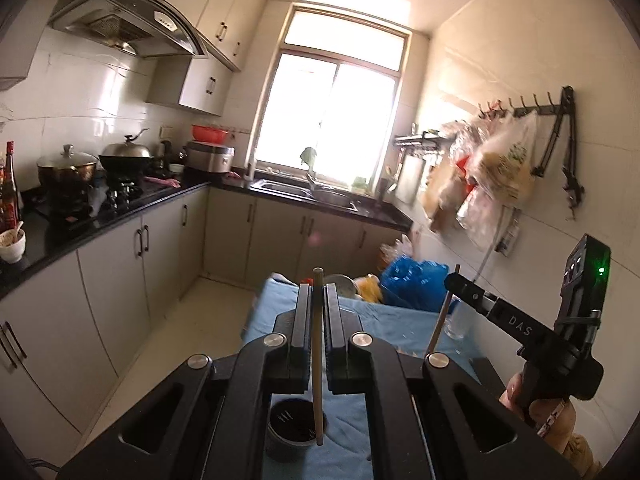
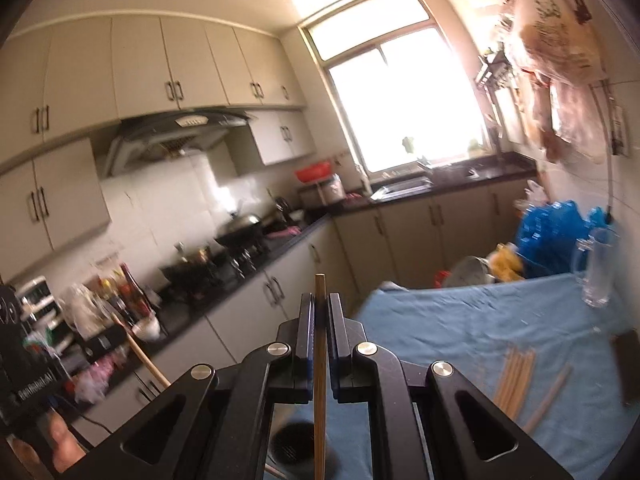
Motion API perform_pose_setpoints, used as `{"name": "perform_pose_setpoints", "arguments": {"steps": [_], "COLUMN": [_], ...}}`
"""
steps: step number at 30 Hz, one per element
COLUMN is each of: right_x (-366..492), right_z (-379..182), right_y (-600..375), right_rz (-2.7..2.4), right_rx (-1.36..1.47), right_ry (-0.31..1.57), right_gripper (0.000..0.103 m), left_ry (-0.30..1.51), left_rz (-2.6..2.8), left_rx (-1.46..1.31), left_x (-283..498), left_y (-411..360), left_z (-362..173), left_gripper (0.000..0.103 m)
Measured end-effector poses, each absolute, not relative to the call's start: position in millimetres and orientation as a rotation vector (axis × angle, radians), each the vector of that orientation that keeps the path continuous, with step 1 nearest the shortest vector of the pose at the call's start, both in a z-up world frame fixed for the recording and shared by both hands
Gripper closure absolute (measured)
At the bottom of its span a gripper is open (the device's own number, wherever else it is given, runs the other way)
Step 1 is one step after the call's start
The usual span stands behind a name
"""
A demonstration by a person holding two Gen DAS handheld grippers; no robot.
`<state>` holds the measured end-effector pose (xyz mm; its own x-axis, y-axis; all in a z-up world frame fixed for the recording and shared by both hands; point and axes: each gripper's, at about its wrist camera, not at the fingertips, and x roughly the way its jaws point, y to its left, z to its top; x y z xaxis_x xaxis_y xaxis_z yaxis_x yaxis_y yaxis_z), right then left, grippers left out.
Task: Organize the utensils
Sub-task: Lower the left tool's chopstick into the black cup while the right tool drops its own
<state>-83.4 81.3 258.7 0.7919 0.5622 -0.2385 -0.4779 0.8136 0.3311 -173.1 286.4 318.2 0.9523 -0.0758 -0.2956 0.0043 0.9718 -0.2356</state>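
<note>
My left gripper (image 1: pixel 318 298) is shut on a wooden chopstick (image 1: pixel 318 360) held upright, its lower end inside a dark round utensil holder (image 1: pixel 292 424) on the blue tablecloth (image 1: pixel 400 328). My right gripper (image 2: pixel 319 312) is shut on another upright chopstick (image 2: pixel 319 380), above the same dark holder (image 2: pixel 292 440). The right gripper also shows at the right of the left wrist view (image 1: pixel 454 280) with its chopstick (image 1: pixel 442 316). Several loose chopsticks (image 2: pixel 516 376) lie on the blue cloth (image 2: pixel 460 320) to the right.
A clear glass (image 2: pixel 598 268) stands at the table's far right, with a blue plastic bag (image 2: pixel 548 236) and a metal pot (image 2: pixel 468 272) behind the table. Black kitchen counters (image 1: pixel 120 216) with a stove run along the left. Bags (image 1: pixel 492 168) hang on the right wall.
</note>
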Motion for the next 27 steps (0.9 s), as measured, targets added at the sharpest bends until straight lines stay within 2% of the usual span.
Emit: {"name": "perform_pose_setpoints", "arguments": {"steps": [5,9,16,24,27], "right_x": [-64.3,-51.6,-12.8,16.1,18.9], "right_z": [265.6,248.5,189.0,145.2,141.9], "right_y": [120.7,145.5,160.0,154.1,149.2], "right_rz": [0.579,0.534,0.517,0.531,0.521], "right_rx": [0.273,0.218,0.204,0.243,0.267], "right_ry": [0.285,0.260,0.428,0.604,0.624], "right_gripper": [0.097,0.097,0.097,0.096,0.094], "left_ry": [0.322,0.392,0.534,0.563,0.566], "left_rz": [-0.009,-0.003,0.009,0.024,0.021], "left_rx": [-0.221,-0.234,-0.277,-0.296,-0.313], "left_x": [-144.1,-117.3,-85.5,-86.0,-90.1], "left_y": [294.0,297.0,306.2,308.1,309.0], "left_z": [314.1,290.3,240.0,226.7,228.9], "left_gripper": [0.098,0.098,0.098,0.098,0.091]}}
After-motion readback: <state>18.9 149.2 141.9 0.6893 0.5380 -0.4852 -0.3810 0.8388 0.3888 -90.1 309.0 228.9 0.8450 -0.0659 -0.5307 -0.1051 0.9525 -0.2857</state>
